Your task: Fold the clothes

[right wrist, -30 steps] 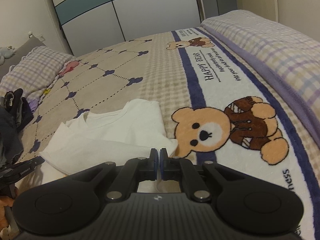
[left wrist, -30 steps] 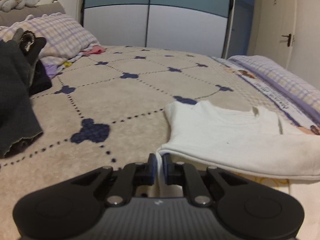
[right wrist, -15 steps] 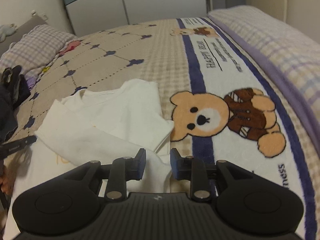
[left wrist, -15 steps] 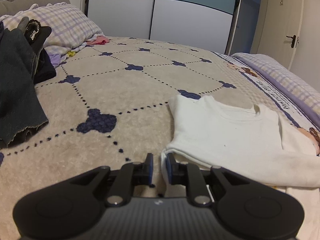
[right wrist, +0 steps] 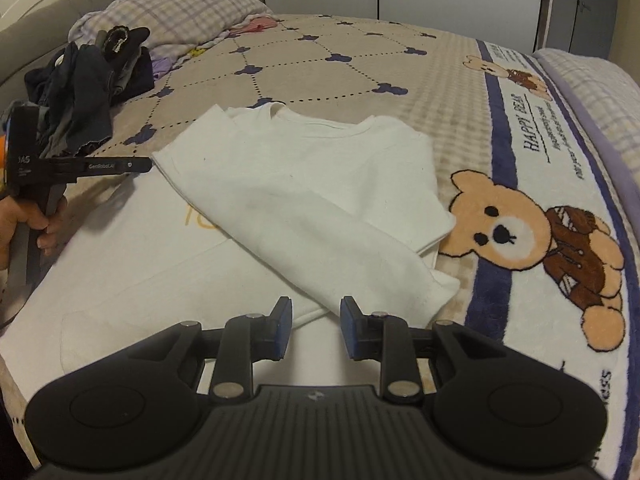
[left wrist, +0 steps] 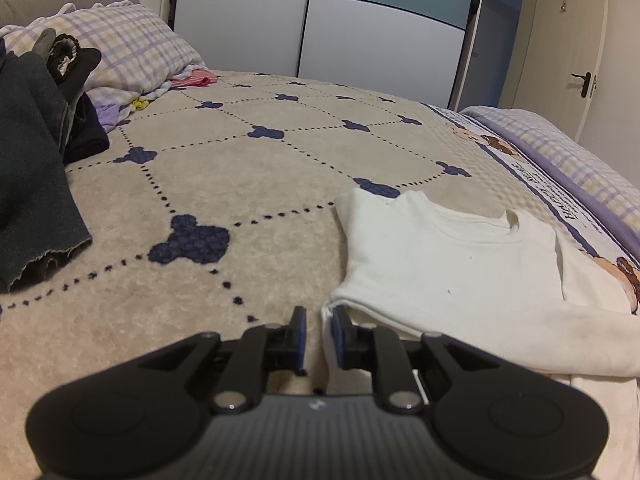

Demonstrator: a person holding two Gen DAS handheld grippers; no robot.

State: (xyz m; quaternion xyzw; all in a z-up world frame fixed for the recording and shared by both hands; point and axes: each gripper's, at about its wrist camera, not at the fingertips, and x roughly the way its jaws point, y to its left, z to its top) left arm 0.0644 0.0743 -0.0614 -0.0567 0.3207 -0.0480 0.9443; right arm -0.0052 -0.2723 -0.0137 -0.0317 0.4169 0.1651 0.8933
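A white long-sleeved shirt point(left wrist: 452, 264) lies face down on the bed, its collar towards the wardrobe. One sleeve point(right wrist: 320, 232) is folded slantwise across its back. My left gripper point(left wrist: 319, 312) sits low at the shirt's left edge with its jaws a little apart. The folded cloth edge lies in the gap beside the right pad, and the left pad is clear of it. My right gripper point(right wrist: 315, 304) is open just above the shirt's near part, by the sleeve's cuff, gripping nothing. The right wrist view shows the left gripper point(right wrist: 132, 165) from the side, held by a hand point(right wrist: 24, 220).
A heap of dark clothes point(left wrist: 32, 184) lies on the left of the bed, also seen in the right wrist view point(right wrist: 84, 92). A checked pillow point(left wrist: 132, 48) is behind it. The bear-print blanket point(right wrist: 532, 232) runs along the right. A wardrobe point(left wrist: 360, 40) stands beyond the bed.
Both grippers were shut on the white cloth and have opened and let it go. The right gripper rolled and shifted, so the shirt now sits in the middle of its view.
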